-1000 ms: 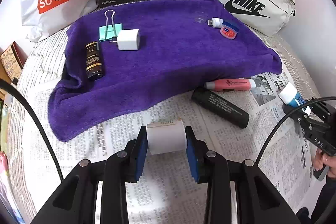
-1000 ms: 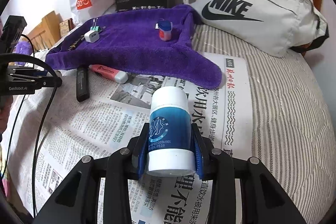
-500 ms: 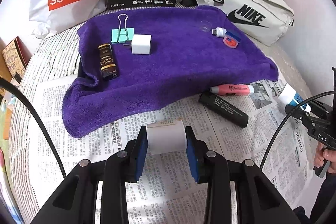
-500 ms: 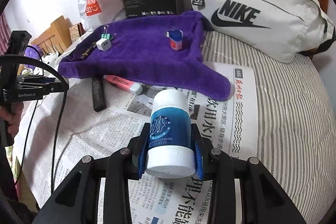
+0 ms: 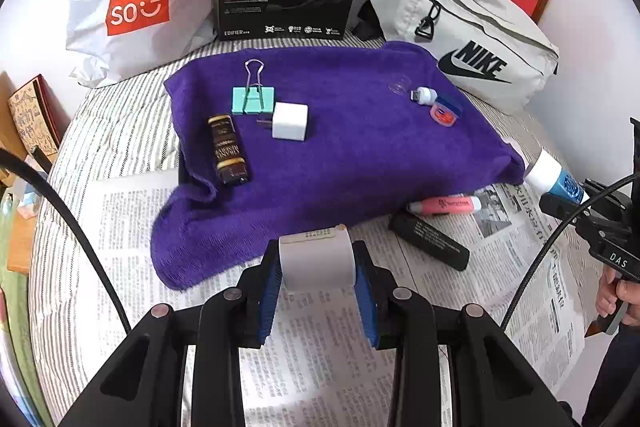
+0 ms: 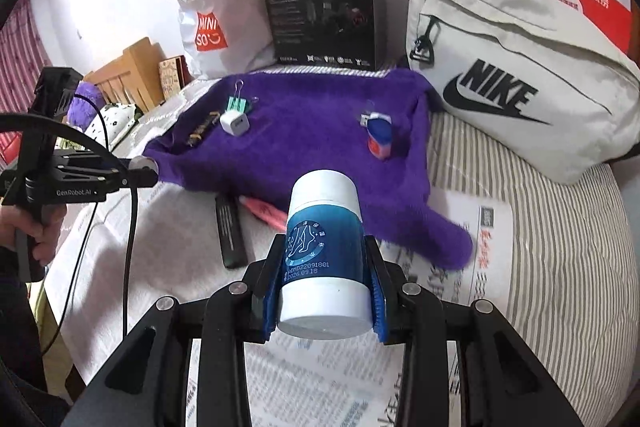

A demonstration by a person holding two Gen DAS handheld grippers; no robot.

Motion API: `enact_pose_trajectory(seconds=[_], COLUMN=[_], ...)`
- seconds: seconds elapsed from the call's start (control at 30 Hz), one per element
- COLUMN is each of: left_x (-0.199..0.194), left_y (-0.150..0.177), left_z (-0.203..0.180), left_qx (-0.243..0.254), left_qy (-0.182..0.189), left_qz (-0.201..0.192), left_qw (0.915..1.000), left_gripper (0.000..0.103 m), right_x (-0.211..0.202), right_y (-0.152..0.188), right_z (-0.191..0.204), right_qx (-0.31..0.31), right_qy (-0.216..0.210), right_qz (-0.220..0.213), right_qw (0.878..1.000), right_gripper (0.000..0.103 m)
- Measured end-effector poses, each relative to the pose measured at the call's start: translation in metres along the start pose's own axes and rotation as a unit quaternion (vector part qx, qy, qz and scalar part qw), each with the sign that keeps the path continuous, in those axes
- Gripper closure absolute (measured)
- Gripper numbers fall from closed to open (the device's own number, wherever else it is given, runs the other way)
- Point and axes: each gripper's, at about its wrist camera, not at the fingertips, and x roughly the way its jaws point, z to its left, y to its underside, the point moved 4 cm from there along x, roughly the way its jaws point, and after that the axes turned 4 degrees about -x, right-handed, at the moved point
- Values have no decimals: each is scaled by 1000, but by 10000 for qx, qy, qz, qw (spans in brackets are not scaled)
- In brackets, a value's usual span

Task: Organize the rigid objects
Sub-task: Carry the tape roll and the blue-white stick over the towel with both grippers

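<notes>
Fingers of the left gripper [image 5: 317,277] are pinched on a white roll [image 5: 316,261], held above the newspaper [image 5: 132,227] just before the purple towel [image 5: 352,147]. A blue-and-white bottle [image 6: 324,259] is clamped by the right gripper [image 6: 324,293], held near that towel's front corner.

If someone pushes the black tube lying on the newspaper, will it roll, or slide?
The black tube looks round and lies on its side, so a sideways push would probably roll it. The newspaper under it is loose and may slip along. The pink marker lies just beside it and could stop it.
</notes>
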Motion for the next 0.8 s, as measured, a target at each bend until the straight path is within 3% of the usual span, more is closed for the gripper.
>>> enact_pose_trajectory(seconds=[0.3,0.57,0.8], left_x=[-1,11,22], left_y=[-21,-31,-38], left_z=[15,24,32], left_qx=[-40,-55,-115], left_qy=[-96,-81,-40], left_qz=[-82,-22,20], left_qw=[9999,9999,9999], left_gripper=[70,70,70], right_x=[16,60,96], right_y=[-35,-64,-70], right_z=[-14,-23,-26], right_qx=[36,-202,-315], right_qy=[4,-12,-56], right_qz=[-32,243,560], right_qw=[10000,9995,9979], right_gripper=[67,67,67])
